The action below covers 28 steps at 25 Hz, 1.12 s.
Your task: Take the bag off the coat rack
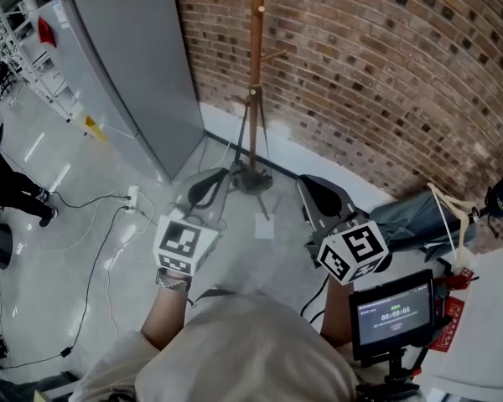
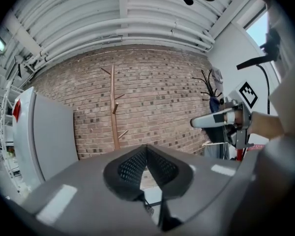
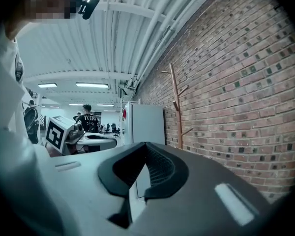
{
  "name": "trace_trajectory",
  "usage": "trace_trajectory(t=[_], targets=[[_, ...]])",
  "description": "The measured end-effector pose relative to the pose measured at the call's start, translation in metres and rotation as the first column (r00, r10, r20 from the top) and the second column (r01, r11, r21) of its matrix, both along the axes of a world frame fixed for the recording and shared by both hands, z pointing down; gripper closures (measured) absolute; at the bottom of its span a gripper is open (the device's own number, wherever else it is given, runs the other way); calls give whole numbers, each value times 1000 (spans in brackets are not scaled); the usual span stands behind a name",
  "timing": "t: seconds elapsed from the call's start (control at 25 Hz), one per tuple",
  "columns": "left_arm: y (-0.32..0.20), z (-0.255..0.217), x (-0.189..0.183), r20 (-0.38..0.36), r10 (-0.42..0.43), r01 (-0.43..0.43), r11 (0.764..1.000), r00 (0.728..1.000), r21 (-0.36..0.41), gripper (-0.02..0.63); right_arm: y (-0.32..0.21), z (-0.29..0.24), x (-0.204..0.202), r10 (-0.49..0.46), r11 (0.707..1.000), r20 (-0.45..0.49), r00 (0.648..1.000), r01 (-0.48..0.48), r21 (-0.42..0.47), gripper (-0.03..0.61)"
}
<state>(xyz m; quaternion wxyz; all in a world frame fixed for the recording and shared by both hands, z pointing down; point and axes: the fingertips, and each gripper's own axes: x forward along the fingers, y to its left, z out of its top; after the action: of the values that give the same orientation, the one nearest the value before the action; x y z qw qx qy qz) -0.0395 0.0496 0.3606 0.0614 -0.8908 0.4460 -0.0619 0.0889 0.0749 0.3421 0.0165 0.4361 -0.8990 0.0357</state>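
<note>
The wooden coat rack (image 1: pixel 256 48) stands against the brick wall, and its pegs are bare in every view (image 2: pixel 112 107) (image 3: pixel 175 102). A grey-blue fabric bag (image 1: pixel 412 214) with cream straps lies at the right, away from the rack. My left gripper (image 1: pixel 222 174) is level in front of the rack's base, jaws shut with nothing between them (image 2: pixel 147 154). The right gripper (image 1: pixel 308 184) is beside it, also shut and empty (image 3: pixel 146 154). Each gripper shows in the other's view: the right gripper (image 2: pixel 221 119) and the left gripper (image 3: pixel 83 137).
A tall grey cabinet (image 1: pixel 134 65) stands left of the rack. Cables (image 1: pixel 101 224) and a power strip (image 1: pixel 132 198) lie on the floor, with a white sheet (image 1: pixel 264 225) near the rack's base. A small monitor (image 1: pixel 394 312) sits low right. A person (image 1: pixel 12 187) stands far left.
</note>
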Motion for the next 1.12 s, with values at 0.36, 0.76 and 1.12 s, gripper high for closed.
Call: trace_trajectory(t=[0.36,0.76,1.12], targets=[[7,-1,16,22,-18,18,1000,1000,-4,614,-1,-4,23,-26,1000,9,1000,26,-3,577],[-6,12,35,66,17,-17,1000,998,1,614,-8,7,41,17,1000,44,999,-16,-15,577],[-68,4,17,17,33,-34,999,999,37,614,-63,7,33,57,998,34,998,-57,-22,577]])
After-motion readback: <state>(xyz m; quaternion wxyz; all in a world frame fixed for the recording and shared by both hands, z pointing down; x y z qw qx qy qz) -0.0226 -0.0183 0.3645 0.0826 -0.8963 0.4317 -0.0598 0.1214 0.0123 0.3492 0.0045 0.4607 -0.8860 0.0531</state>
